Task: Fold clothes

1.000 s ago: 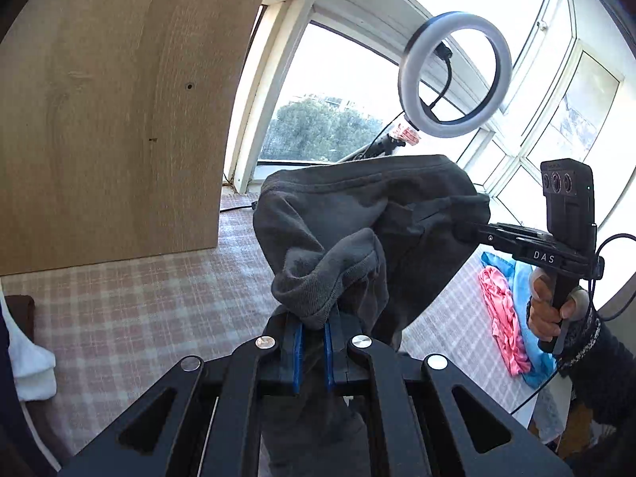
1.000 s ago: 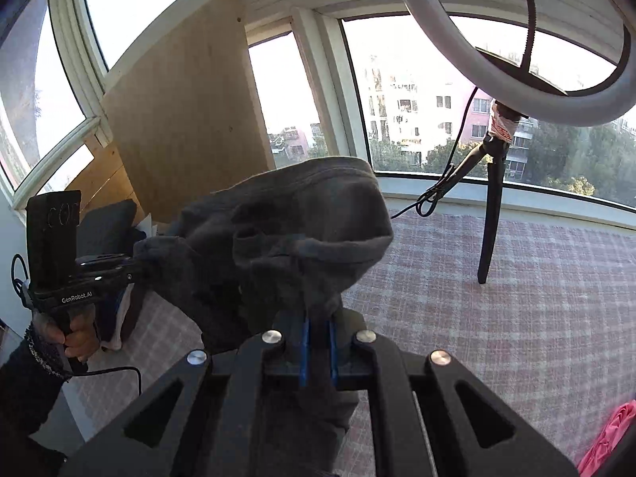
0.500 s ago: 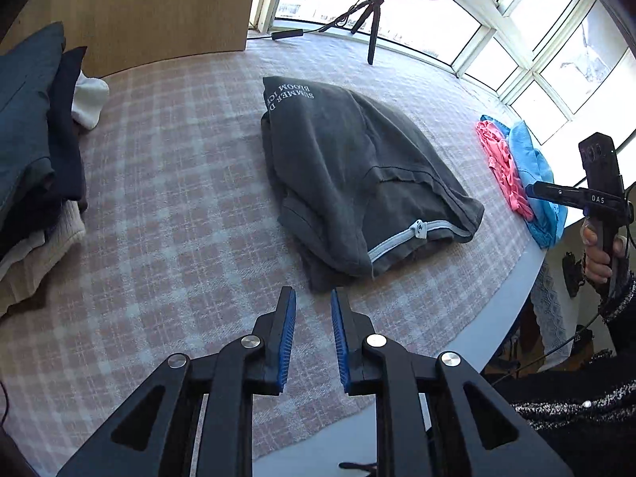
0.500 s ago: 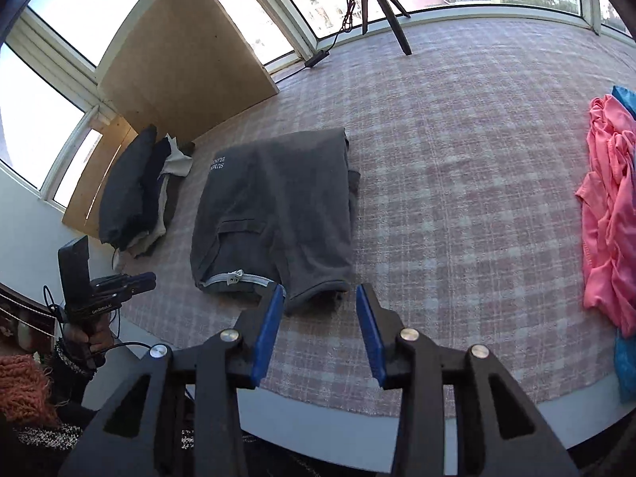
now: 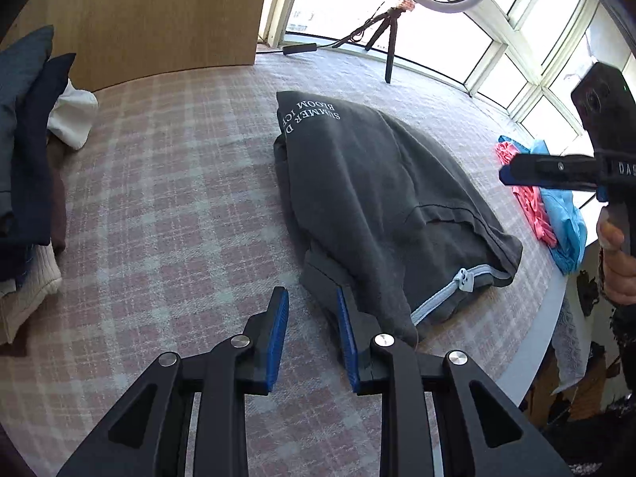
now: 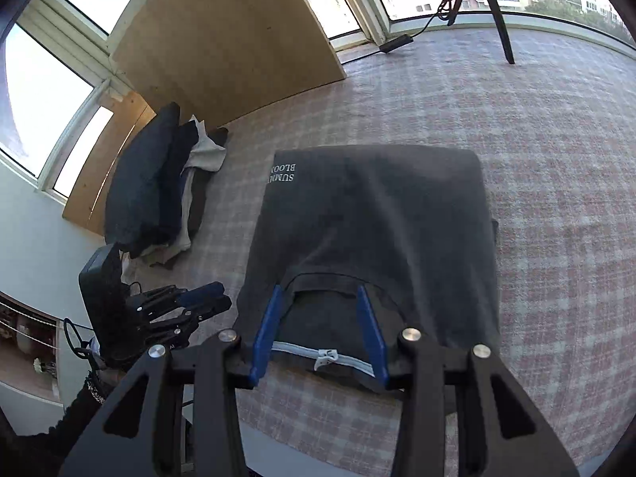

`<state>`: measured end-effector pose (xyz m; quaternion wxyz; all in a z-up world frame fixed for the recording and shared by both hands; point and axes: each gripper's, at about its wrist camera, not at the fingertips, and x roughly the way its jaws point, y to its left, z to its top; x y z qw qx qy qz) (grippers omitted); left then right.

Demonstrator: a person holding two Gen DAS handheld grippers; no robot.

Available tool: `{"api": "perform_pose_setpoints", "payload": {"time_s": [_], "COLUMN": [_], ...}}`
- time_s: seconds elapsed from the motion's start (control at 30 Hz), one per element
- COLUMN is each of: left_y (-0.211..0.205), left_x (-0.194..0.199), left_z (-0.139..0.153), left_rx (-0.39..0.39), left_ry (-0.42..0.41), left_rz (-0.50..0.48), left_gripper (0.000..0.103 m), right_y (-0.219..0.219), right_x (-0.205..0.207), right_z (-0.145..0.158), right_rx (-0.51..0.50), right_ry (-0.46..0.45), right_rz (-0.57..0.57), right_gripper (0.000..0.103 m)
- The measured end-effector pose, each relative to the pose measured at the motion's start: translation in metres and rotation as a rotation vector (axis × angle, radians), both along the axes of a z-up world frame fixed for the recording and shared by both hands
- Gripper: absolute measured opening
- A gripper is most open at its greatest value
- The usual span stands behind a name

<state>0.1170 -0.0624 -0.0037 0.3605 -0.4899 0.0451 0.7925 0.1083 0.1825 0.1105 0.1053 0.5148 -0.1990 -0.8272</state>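
Both grippers hung w/ jaws apart, empty, over near edge of grey sweatshirt (image 5: 381, 198); left gripper (image 5: 312, 316) beside its corner; right gripper (image 6: 320, 302) above its zip; sweatshirt lay folded on checked cloth (image 5: 167, 206).

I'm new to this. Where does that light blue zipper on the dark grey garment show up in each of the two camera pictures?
Left wrist view: the light blue zipper lies right of centre, low, at the near edge of the dark grey garment.
Right wrist view: the zipper is at bottom centre, between the two blue fingers.
Shared landmark: the white lettering at the garment's far corner.
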Motion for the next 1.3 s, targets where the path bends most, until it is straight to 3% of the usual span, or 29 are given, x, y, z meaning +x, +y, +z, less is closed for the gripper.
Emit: {"api": "perform_pose_setpoints", "payload": {"time_s": [0.13, 0.27, 0.47, 0.67, 0.83, 0.93, 0.97, 1.0, 1.03, 1.1, 1.23, 1.27, 1.3], "left_y": [0.002, 0.006, 0.015, 0.013, 0.025, 0.026, 0.026, 0.026, 0.025, 0.023, 0.021, 0.022, 0.022], "left_x": [0.010, 0.008, 0.011, 0.022, 0.018, 0.016, 0.015, 0.014, 0.013, 0.009, 0.005, 0.005, 0.005], "left_z": [0.001, -0.008, -0.007, -0.004, -0.005, -0.005, -0.005, -0.005, -0.004, -0.003, 0.000, 0.001, 0.002], "left_rx": [-0.032, -0.066, -0.094, -0.145, -0.126, -0.089, -0.083, -0.076, -0.065, -0.040, -0.047, -0.052, -0.057], "left_ry": [0.111, 0.141, 0.205, 0.265, 0.285, 0.253, 0.242, 0.231, 0.222, 0.198, 0.210, 0.220, 0.229], "left_rz": [-0.119, -0.182, -0.291, -0.392, -0.413, -0.425, -0.432, -0.438, -0.435, -0.420, -0.408, -0.409, -0.410], "left_gripper": [0.025, 0.028, 0.028, 0.028, 0.028, 0.027, 0.022, 0.014, 0.010, 0.003, 0.004, 0.007, 0.023], "right_y": [-0.065, -0.092, -0.079, -0.083, -0.114, -0.119, -0.117, -0.112, -0.107, -0.093, -0.080, -0.080, -0.080], "right_x": [-0.068, -0.097, -0.110, -0.113, -0.115, -0.115, -0.114, -0.113, -0.113, -0.113, -0.112, -0.111, -0.111], "right_z": [-0.017, -0.038, -0.051, -0.041, -0.060, -0.072, -0.071, -0.069, -0.067, -0.063, -0.052, -0.050, -0.048], "right_rx": [0.091, 0.278, 0.278, 0.233, 0.374, 0.422, 0.414, 0.394, 0.370, 0.297, 0.274, 0.265, 0.255], "right_ry": [-0.124, -0.182, -0.234, -0.247, -0.312, -0.342, -0.335, -0.332, -0.331, -0.333, -0.330, -0.342, -0.352], "right_rz": [0.102, 0.133, 0.120, 0.105, 0.157, 0.177, 0.174, 0.167, 0.158, 0.131, 0.116, 0.124, 0.127], "right_gripper": [0.041, 0.041, 0.041, 0.041, 0.041, 0.038, 0.033, 0.014, 0.005, 0.005, 0.005, 0.006, 0.008]}}
